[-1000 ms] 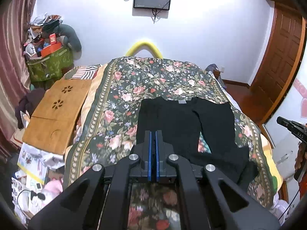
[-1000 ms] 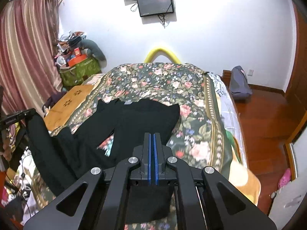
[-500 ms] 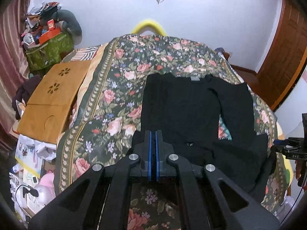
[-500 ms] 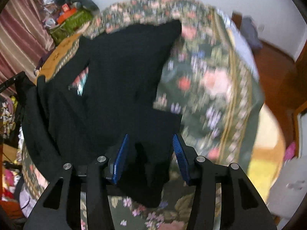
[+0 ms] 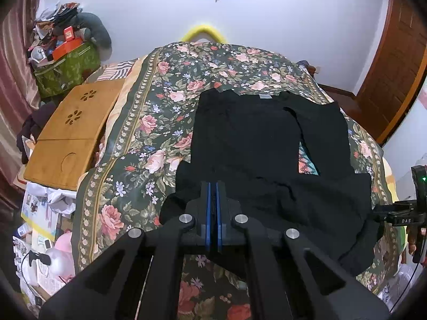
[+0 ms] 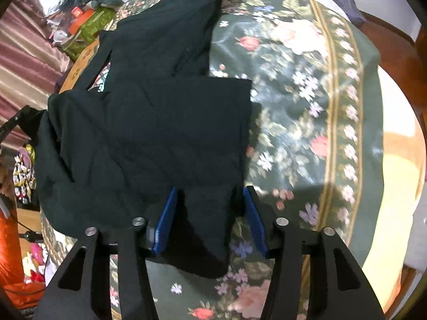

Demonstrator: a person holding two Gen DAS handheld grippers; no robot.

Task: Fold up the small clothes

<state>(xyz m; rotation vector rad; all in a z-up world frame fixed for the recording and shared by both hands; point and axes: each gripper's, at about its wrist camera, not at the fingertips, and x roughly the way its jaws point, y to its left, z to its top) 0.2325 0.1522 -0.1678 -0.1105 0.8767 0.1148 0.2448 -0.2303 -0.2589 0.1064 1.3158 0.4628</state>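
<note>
A black garment (image 5: 248, 133) lies on the floral bedspread (image 5: 160, 122), its near part bunched and doubled toward me. In the left wrist view my left gripper (image 5: 213, 186) has its blue pads together, with the garment's near edge gathered at the tips. The right gripper (image 5: 416, 200) shows at that view's right edge. In the right wrist view my right gripper (image 6: 209, 190) points steeply down over the black garment (image 6: 160, 122). Its jaws are opening, and a fold of cloth lies loose between the blue pads (image 6: 168, 213). The left gripper (image 6: 16, 120) shows at the left edge, with cloth draped at it.
A wooden lap table (image 5: 69, 130) lies on the bed's left side, beside a green bag of clutter (image 5: 66, 66). Papers and toys (image 5: 42, 229) cover the floor at the left. A wooden door (image 5: 395, 74) stands at the right. Floral bedspread (image 6: 307, 106) extends right of the garment.
Both grippers have sunk toward the bed. The right gripper tipped downward and its jaws went from shut to apart, so the cloth now lies loose. The garment's near end now lies bunched on the bed.
</note>
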